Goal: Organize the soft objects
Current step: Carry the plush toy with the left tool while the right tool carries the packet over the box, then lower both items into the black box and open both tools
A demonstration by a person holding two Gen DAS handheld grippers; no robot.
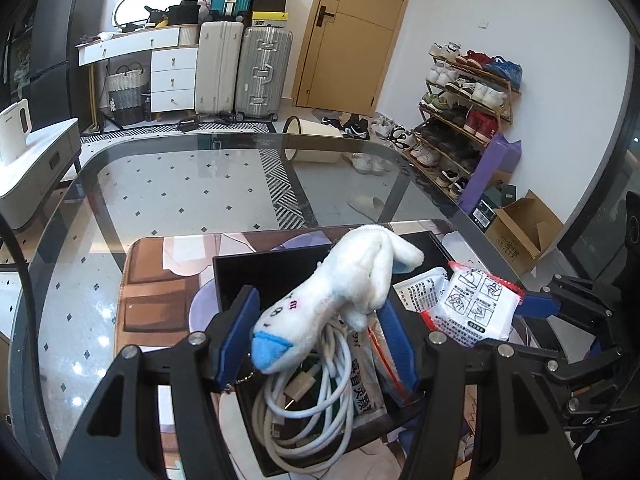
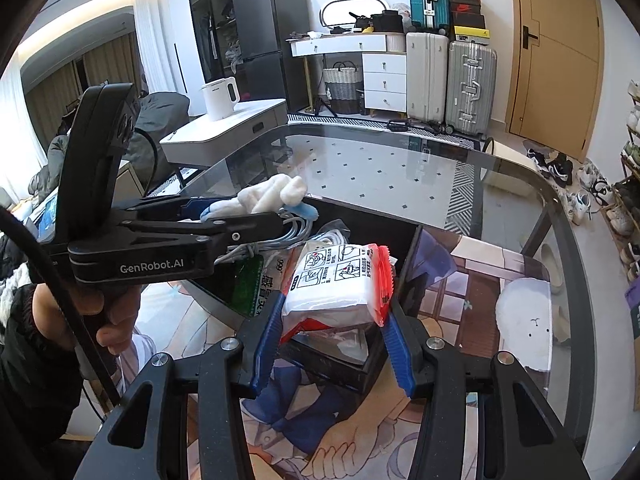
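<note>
A white plush toy (image 1: 340,292) with a blue snout hangs over the black box (image 1: 280,268), with my left gripper (image 1: 320,304) shut on it. In the right wrist view the same toy (image 2: 272,196) sticks out of the left gripper (image 2: 280,216), which a hand (image 2: 116,320) holds. My right gripper (image 2: 334,306) is shut on a white packet with red edges (image 2: 336,280), just above the box's near wall (image 2: 360,368). From the left wrist view that packet (image 1: 476,304) and the right gripper (image 1: 524,305) sit at the right.
Inside the box lie a coiled white cable (image 1: 304,412) and a green sachet (image 2: 248,284). The box stands on a printed mat (image 1: 152,300) on a glass table (image 1: 180,184). A white round plush (image 2: 524,328) rests on the mat to the right.
</note>
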